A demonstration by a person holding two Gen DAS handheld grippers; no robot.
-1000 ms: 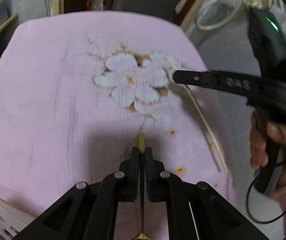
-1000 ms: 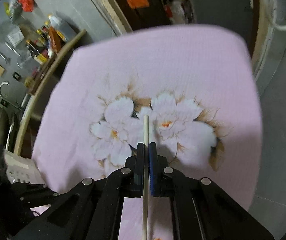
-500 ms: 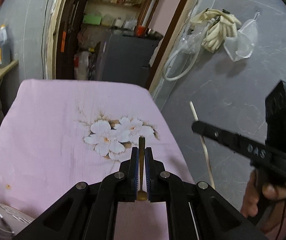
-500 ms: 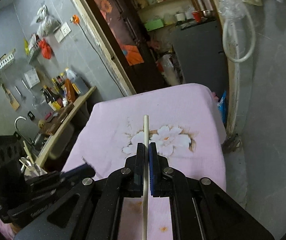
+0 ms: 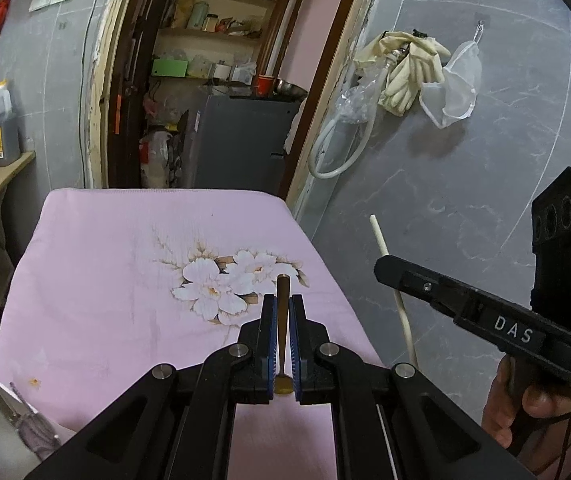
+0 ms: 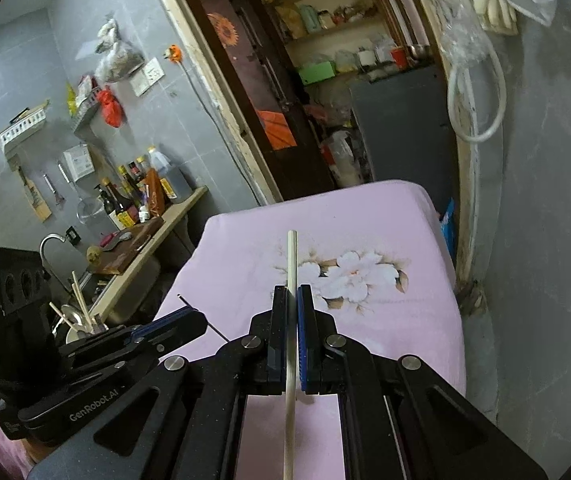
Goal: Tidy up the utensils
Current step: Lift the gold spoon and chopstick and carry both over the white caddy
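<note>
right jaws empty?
No, the right gripper has its jaws shut on a pale chopstick that sticks out forward over the pink cloth.

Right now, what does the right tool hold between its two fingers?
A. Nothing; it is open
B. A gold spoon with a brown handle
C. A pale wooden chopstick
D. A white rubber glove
C. In the right wrist view the right tool is shut on a pale wooden chopstick that sticks out forward over the pink flowered cloth; the brown-handled utensil is in the left tool instead.
</note>
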